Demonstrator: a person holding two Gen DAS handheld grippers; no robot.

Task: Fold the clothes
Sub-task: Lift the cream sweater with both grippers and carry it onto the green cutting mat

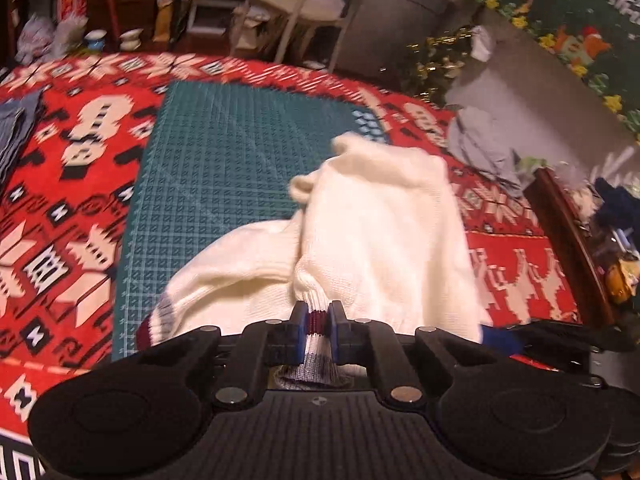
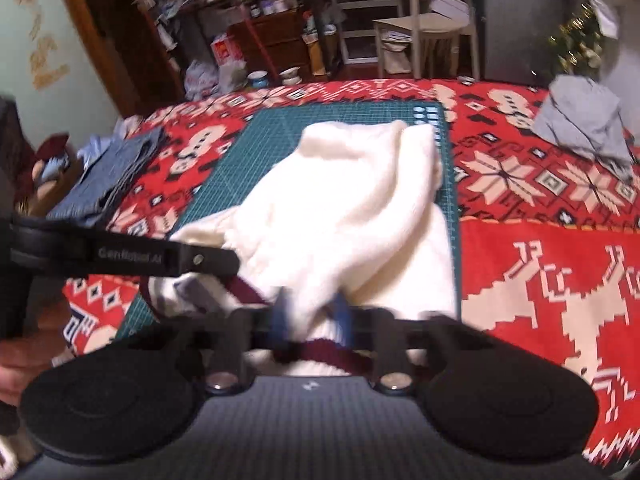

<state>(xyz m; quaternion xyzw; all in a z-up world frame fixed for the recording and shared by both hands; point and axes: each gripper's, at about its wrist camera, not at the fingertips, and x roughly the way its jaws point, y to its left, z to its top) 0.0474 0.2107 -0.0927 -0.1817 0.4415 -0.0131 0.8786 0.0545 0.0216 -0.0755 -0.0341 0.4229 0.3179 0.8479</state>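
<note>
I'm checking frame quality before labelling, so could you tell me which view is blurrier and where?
Right wrist view: motion blur smears the right gripper and the cream sweater. Left wrist view: the left gripper on the striped hem is crisp, the far background soft. Both bend at the fisheye edges.

- A red patterned cloth (image 2: 540, 264) with cream snowflake and reindeer figures covers the counter
- A green cutting mat (image 1: 224, 168) with a printed grid lies on that cloth
- A pale wooden chair (image 2: 436, 20) stands beyond the far edge of the counter
- A dark wooden drawer unit (image 2: 272, 44) sits left of the chair, cluttered on top
- Two small ceramic pots (image 1: 130, 39), one blue and one white, stand on the floor, as far as the blur allows
- A green Christmas banner (image 1: 588, 20) hangs at the right
</note>
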